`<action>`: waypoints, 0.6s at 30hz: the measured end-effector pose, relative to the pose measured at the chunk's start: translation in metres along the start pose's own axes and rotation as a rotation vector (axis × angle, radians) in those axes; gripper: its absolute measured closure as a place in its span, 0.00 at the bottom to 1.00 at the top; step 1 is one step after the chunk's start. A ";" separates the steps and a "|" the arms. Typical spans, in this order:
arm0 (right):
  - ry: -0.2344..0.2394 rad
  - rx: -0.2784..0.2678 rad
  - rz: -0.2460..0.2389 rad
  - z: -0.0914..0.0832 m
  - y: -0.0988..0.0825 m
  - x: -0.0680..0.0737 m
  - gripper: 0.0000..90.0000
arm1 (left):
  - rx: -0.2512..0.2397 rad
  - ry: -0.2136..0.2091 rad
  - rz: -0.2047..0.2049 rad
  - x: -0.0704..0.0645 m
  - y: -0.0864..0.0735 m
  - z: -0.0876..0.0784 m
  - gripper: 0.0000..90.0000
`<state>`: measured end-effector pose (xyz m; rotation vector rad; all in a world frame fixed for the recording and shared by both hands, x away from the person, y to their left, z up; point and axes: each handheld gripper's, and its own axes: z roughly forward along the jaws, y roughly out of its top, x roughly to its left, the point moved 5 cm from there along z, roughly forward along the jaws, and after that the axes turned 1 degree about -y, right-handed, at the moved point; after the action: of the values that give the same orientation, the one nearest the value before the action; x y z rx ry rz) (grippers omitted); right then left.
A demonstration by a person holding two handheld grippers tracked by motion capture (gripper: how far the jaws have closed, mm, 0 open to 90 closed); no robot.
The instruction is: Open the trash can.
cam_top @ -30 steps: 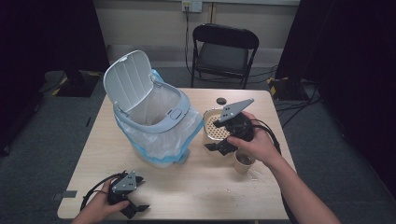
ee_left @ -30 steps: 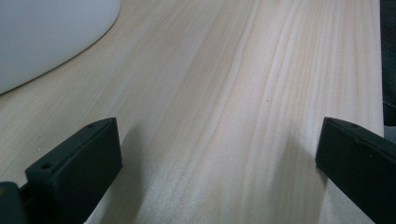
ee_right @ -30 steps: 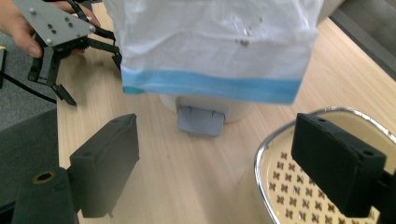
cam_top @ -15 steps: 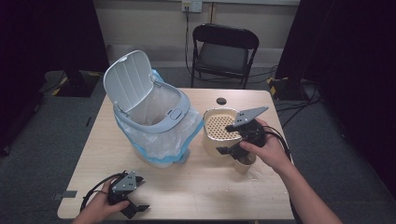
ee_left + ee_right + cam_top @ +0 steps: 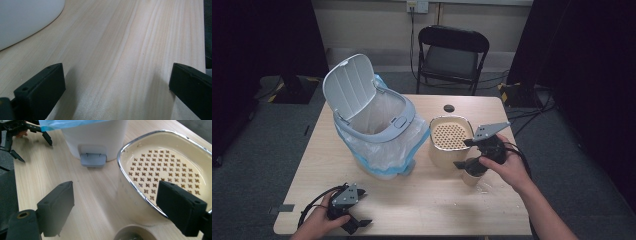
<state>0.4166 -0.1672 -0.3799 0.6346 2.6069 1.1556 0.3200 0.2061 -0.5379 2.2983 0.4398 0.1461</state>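
Right gripper (image 5: 468, 161) is held just above a small cup (image 5: 132, 233) beside the perforated basket (image 5: 450, 136); jaws half open, nothing gripped, cup directly below, contents unclear. Left gripper (image 5: 357, 223), farther off on the bench (image 5: 422, 200), is open and empty.

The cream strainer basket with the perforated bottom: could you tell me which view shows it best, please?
The high view shows the strainer basket best: whole, standing on the table between the bin and the right gripper. The right gripper view crops it close, with its steel rim and cross-shaped holes sharp.
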 end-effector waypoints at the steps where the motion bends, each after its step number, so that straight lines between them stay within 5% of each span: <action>1: 0.000 0.000 0.000 0.000 0.000 0.000 0.16 | 0.000 0.000 0.000 0.000 0.000 0.000 0.00; 18: -0.046 0.004 0.056 -0.010 -0.040 -0.012 0.16 | 0.000 0.000 -0.001 0.000 0.000 0.000 0.00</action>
<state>0.4114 -0.2031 -0.4024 0.7309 2.5685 1.1382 0.3200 0.2062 -0.5379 2.2984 0.4411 0.1457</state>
